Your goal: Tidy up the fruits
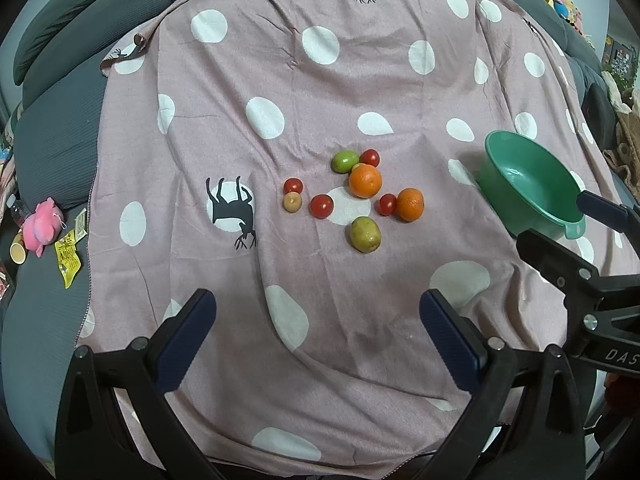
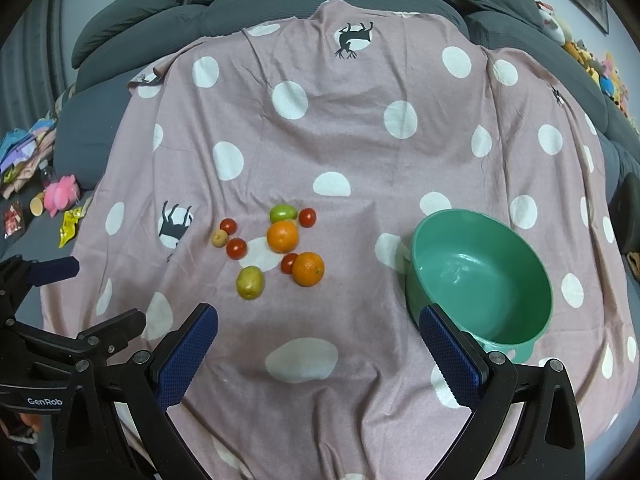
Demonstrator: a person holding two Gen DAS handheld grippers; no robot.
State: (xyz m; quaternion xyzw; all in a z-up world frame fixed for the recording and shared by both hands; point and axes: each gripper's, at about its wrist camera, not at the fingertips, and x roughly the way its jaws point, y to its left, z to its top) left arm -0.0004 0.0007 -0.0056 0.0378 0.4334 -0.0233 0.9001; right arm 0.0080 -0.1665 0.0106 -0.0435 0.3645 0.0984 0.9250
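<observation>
1. Hovering above the pink spotted cloth (image 1: 320, 320), near its front edge: left gripper (image 1: 318, 334), fingers spread wide, nothing between them.
2. Hovering beside it on the right: right gripper (image 2: 318, 338), likewise spread wide and holding nothing, right finger (image 2: 448, 348) overlapping the near rim of the green bowl (image 2: 480, 272) in its own view.
3. Lying in a loose cluster at the middle of the cloth, well apart from both grippers: nine fruits.
4. At the back of the cluster: green fruit (image 1: 344, 161) just beside a red tomato (image 1: 369, 157), with the larger orange (image 1: 365, 180) touching both from the front.
5. Further right: second orange (image 1: 410, 204) with a tomato (image 1: 387, 204) pressed against its left side.
6. Nearest the grippers: yellow-green fruit (image 1: 365, 234), alone.
7. On the left of the cluster: tomato (image 1: 293, 186) touching a small tan fruit (image 1: 292, 202), another tomato (image 1: 321, 206) close by.
8. Standing upright on the cloth to the right of the fruits, apart from them: green bowl, nothing inside.
9. Lying off the cloth on the grey couch (image 1: 48, 152) at far left: pink plush toy (image 1: 40, 226) and yellow wrapper (image 1: 68, 258).
</observation>
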